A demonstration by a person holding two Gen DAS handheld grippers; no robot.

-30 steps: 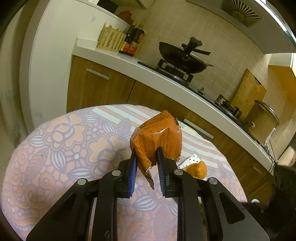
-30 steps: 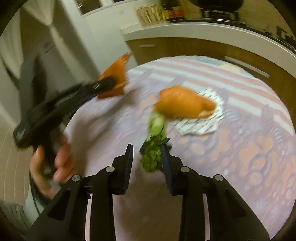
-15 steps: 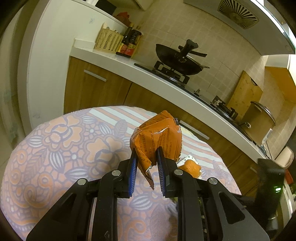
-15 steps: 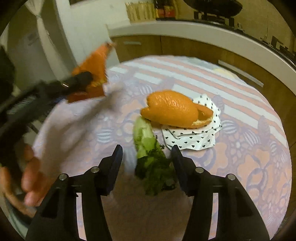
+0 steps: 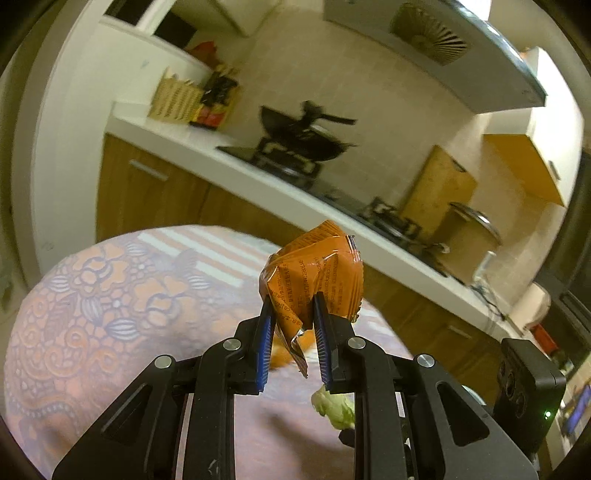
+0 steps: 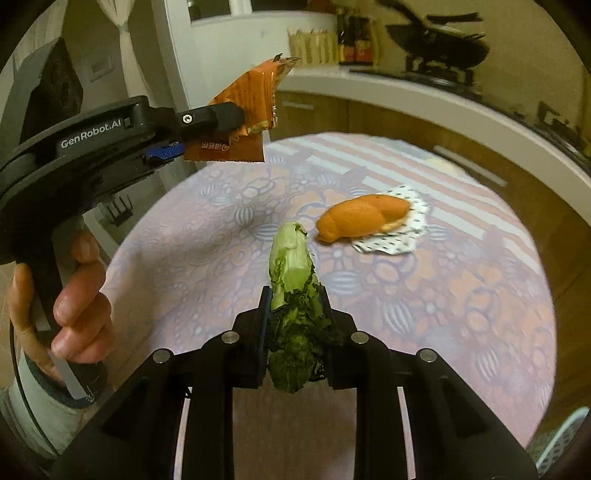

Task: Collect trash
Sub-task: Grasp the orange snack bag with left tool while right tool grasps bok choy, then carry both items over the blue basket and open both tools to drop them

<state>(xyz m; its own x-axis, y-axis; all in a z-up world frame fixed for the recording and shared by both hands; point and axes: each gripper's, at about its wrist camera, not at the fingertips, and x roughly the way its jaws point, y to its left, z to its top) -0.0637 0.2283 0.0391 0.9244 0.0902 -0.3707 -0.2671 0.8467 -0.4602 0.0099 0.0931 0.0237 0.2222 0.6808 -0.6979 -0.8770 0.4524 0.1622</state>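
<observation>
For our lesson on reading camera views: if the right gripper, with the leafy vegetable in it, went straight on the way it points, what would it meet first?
Probably the orange peel on the patterned napkin, just right of the right gripper line past the leafy vegetable; depth is unclear.

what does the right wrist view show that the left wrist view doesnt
Only the right wrist view shows the right hand-held gripper shut on the lettuce leaf, the whole orange peel on the dotted paper, and the person's hand. Only the left wrist view shows the range hood, cutting board and lidded pot. Both show the orange wrapper held by the left hand-held gripper, the wok and the patterned tablecloth.
</observation>
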